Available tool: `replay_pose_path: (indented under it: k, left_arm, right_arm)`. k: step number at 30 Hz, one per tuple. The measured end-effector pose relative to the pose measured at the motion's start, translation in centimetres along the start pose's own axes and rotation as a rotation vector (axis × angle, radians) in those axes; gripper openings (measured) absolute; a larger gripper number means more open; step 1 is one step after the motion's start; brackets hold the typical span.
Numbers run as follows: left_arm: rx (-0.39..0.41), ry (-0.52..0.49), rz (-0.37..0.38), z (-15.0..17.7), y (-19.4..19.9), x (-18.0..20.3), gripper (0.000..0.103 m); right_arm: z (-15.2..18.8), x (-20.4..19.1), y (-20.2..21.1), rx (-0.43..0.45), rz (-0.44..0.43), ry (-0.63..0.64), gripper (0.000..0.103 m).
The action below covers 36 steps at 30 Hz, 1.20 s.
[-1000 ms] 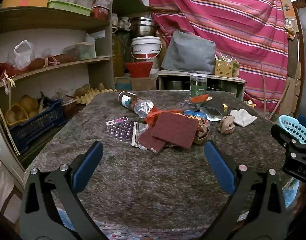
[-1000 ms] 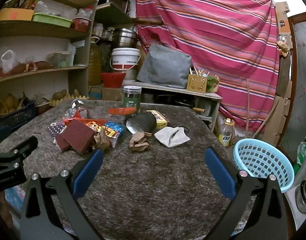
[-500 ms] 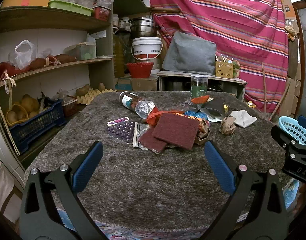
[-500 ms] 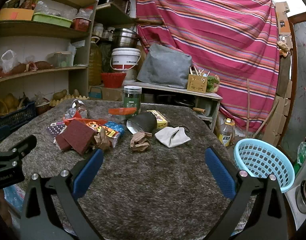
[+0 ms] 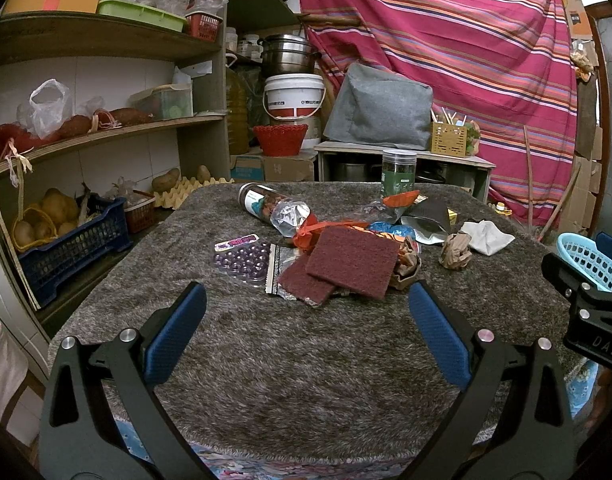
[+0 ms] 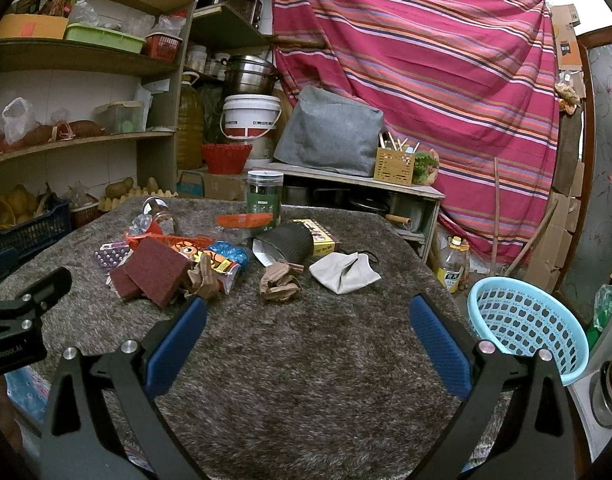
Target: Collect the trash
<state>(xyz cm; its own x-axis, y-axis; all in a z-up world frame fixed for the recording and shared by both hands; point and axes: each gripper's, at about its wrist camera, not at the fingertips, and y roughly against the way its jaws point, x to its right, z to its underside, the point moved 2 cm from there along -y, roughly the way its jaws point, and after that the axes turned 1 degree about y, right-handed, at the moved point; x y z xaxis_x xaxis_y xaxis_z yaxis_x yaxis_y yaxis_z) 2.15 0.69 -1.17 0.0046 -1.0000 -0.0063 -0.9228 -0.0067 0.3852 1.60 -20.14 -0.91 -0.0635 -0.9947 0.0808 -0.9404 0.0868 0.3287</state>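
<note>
A heap of trash lies on the grey shaggy table (image 5: 306, 360): two maroon scouring pads (image 5: 352, 261), a purple blister sheet (image 5: 244, 258), a lying bottle (image 5: 272, 208), snack wrappers (image 6: 210, 258), a crumpled brown paper (image 6: 280, 282) and a white cloth (image 6: 344, 272). A light blue basket (image 6: 526, 324) sits off the table's right edge. My left gripper (image 5: 306, 336) is open and empty, short of the pads. My right gripper (image 6: 308, 340) is open and empty, short of the crumpled paper.
A green jar (image 6: 265, 200) stands upright at the back of the table, next to a black pouch (image 6: 284, 245) and a yellow box (image 6: 320, 236). Shelves (image 5: 98, 132) with crates line the left. A striped curtain (image 6: 426, 80) hangs behind.
Both grippers have crept slightly forward toward the heap; both stay open and empty.
</note>
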Motion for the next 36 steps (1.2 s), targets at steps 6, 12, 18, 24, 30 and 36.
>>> replay_pose_path:
  k: [6, 12, 18, 24, 30, 36]
  left_arm:
    - [0.000, 0.000, -0.001, -0.01, 0.08, 0.09, 0.098]
    - [0.001, 0.002, -0.001, 0.02, 0.01, 0.02, 0.098]
    - [0.002, -0.001, -0.001, 0.01, 0.03, 0.04, 0.098]
    - [-0.001, 0.002, 0.000, -0.01, 0.08, 0.09, 0.098]
    - [0.000, 0.000, -0.001, -0.02, 0.06, 0.08, 0.098]
    - [0.000, 0.001, -0.001, -0.02, 0.07, 0.08, 0.098]
  right_arm:
    - [0.12, -0.15, -0.11, 0.000, -0.002, 0.000, 0.099]
    - [0.11, -0.18, -0.13, 0.001, -0.002, 0.002, 0.099]
    - [0.13, -0.16, -0.11, 0.002, -0.001, 0.002, 0.099]
    - [0.15, -0.22, -0.20, -0.002, -0.007, 0.003, 0.099]
    - [0.11, -0.24, -0.07, 0.002, -0.004, 0.005, 0.099]
    - [0.15, -0.22, -0.08, 0.002, -0.004, 0.007, 0.099]
